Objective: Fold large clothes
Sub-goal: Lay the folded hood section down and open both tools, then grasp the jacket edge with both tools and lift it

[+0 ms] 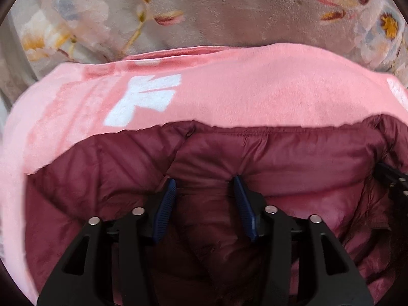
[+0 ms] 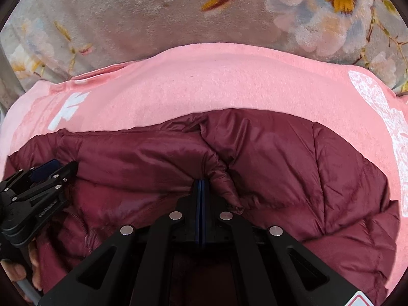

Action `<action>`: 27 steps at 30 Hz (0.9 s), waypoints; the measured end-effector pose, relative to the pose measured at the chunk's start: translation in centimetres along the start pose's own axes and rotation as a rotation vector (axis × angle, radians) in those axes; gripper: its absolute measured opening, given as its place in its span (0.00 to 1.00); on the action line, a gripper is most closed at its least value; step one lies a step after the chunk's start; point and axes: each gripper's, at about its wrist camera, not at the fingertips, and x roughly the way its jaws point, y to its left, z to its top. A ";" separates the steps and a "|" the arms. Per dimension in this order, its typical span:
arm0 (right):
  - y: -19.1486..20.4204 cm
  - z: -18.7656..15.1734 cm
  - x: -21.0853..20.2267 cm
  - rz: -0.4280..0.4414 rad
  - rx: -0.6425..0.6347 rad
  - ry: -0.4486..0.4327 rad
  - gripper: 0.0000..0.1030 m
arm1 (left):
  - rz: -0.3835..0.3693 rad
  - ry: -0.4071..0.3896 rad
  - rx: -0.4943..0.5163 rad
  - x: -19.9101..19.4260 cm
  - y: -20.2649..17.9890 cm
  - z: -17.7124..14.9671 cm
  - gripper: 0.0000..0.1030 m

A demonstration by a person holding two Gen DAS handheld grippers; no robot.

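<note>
A dark red puffy jacket [image 1: 280, 158] lies on a pink blanket [image 1: 229, 89], and under that is a flowery cover [image 1: 216, 7]. The right gripper [image 2: 201, 182] has its jaws pressed tight together, and they seem to pinch a fold of the jacket right at their tips. The left gripper [image 1: 205, 183] has its jaws wide open, with a bump of jacket between them, not squeezed yet. It looks like a fold is just getting started. Next, I think the left jaws need to close on that bump. Then both grippers can lift the near edge together and carry it over to the far side.
</note>
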 end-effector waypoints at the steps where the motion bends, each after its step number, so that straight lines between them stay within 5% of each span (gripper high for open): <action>1: -0.2 -0.4 -2.0 0.002 0.024 0.019 0.09 | 0.052 0.022 0.006 -1.4 0.3 -0.6 0.61; 4: -1.4 -3.2 -10.1 0.106 0.065 -0.052 0.35 | -0.008 -0.024 0.007 -7.5 2.4 -3.9 0.70; 6: -2.7 -6.0 -14.8 0.126 0.076 -0.061 0.46 | -0.035 -0.023 0.004 -11.0 4.4 -6.8 0.87; 8: -5.1 -10.6 -19.9 0.135 0.092 -0.075 0.58 | -0.083 0.001 -0.010 -14.8 7.5 -10.8 0.87; 13: -11.9 -25.0 -29.0 0.121 0.197 -0.042 0.67 | -0.203 0.100 -0.154 -21.0 15.4 -20.5 0.88; 19: -14.5 -35.9 -31.7 0.121 0.293 -0.003 0.67 | -0.249 0.157 -0.266 -24.6 19.0 -29.8 0.88; 27: -13.7 -38.3 -30.7 0.186 0.375 -0.045 0.68 | -0.298 0.134 -0.406 -24.6 19.1 -33.4 0.85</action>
